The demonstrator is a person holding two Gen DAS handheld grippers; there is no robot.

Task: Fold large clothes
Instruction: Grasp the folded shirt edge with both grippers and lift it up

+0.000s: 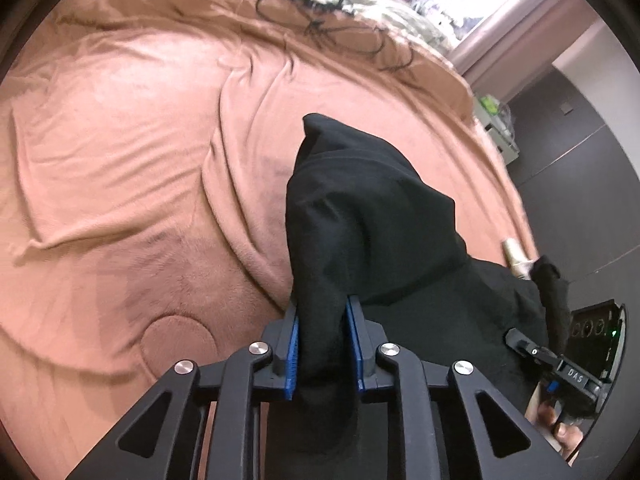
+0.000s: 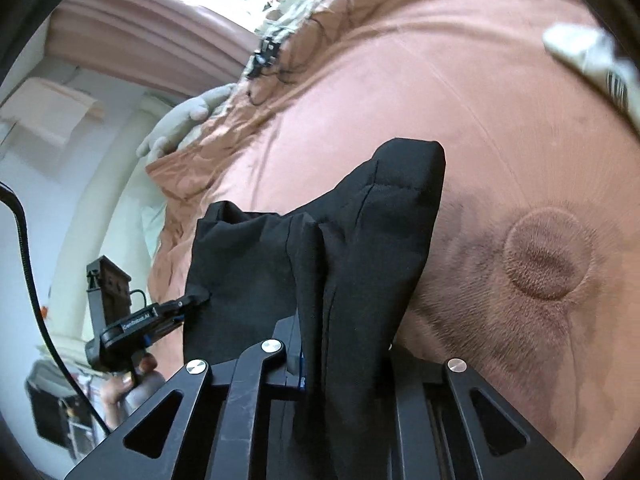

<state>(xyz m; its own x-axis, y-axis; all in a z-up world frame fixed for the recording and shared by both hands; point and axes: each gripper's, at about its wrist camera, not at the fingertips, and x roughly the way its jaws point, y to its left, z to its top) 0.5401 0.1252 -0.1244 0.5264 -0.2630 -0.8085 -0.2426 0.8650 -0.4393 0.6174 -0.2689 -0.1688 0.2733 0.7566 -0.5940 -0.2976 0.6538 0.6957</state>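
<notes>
A black garment (image 1: 372, 216) hangs between my two grippers above the salmon-pink bed cover (image 1: 140, 152). My left gripper (image 1: 323, 312) is shut on a bunched edge of it, the blue pads (image 1: 294, 344) pressing the cloth from both sides. My right gripper (image 2: 344, 344) is shut on another fold of the same garment (image 2: 360, 232), which hides its fingertips. Each gripper shows in the other's view: the right one (image 1: 516, 338) at the lower right, the left one (image 2: 196, 300) at the lower left, both pinching black cloth.
The bed cover (image 2: 500, 120) has a round quilted dimple (image 2: 544, 256). Black cables (image 1: 320, 12) and patterned bedding lie at the far end. A white tube (image 2: 592, 68) lies at the upper right. The bed's edge and dark floor (image 1: 580, 168) are to the right.
</notes>
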